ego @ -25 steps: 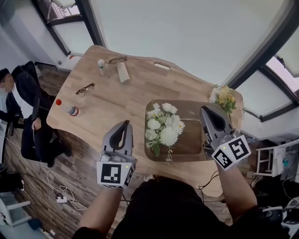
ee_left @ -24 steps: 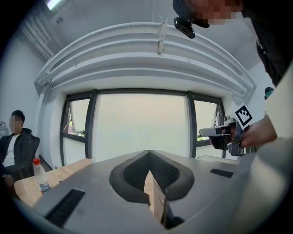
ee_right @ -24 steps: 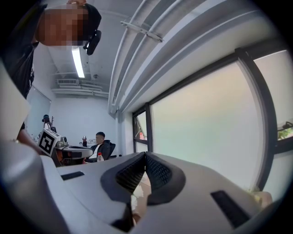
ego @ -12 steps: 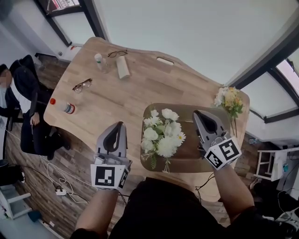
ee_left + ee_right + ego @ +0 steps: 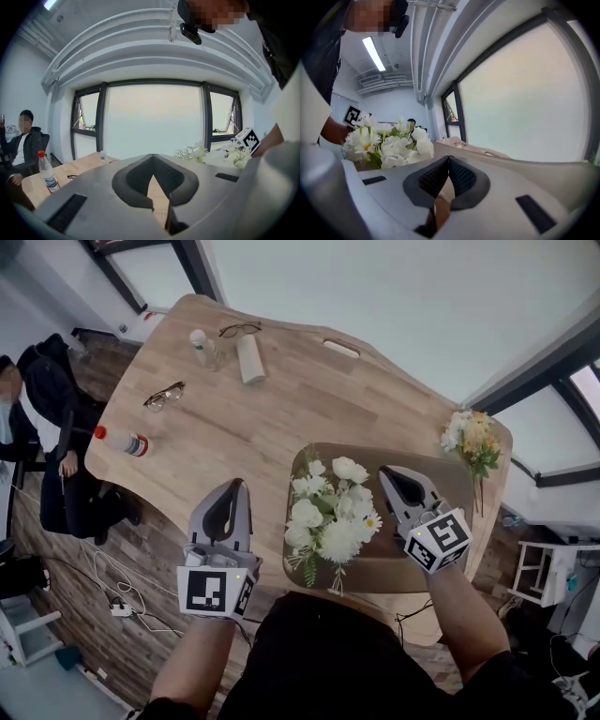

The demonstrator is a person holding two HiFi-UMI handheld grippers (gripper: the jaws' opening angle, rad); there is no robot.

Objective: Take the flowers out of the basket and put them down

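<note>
You are holding the left gripper (image 5: 234,488) by the near edge of the light wooden table (image 5: 281,418), just left of the shallow dark brown basket (image 5: 441,486). Its jaws are resting together with nothing between them, and the left gripper view is showing the two tips meeting over bare tabletop.

You are holding the right gripper (image 5: 387,472) over the basket, just right of the bunch of white flowers with green leaves (image 5: 328,517). Its jaws are also pressing together and gripping nothing. The right gripper view is showing the blooms off to the left of the closed jaws, beside them and not between them.

The white bunch is lying inside the basket, in its left half, with the stems pointing toward you and the blooms toward the far side. A second, smaller bunch of yellow and white flowers (image 5: 472,435) is lying on the table just past the basket's far right corner.

Well apart from the basket, a clear plastic bottle with a red cap (image 5: 120,441) is standing near the table's left edge. A pair of dark-rimmed glasses (image 5: 164,397) is lying a little beyond it. A person in dark clothes (image 5: 52,418) is sitting at that left end of the table.
</note>
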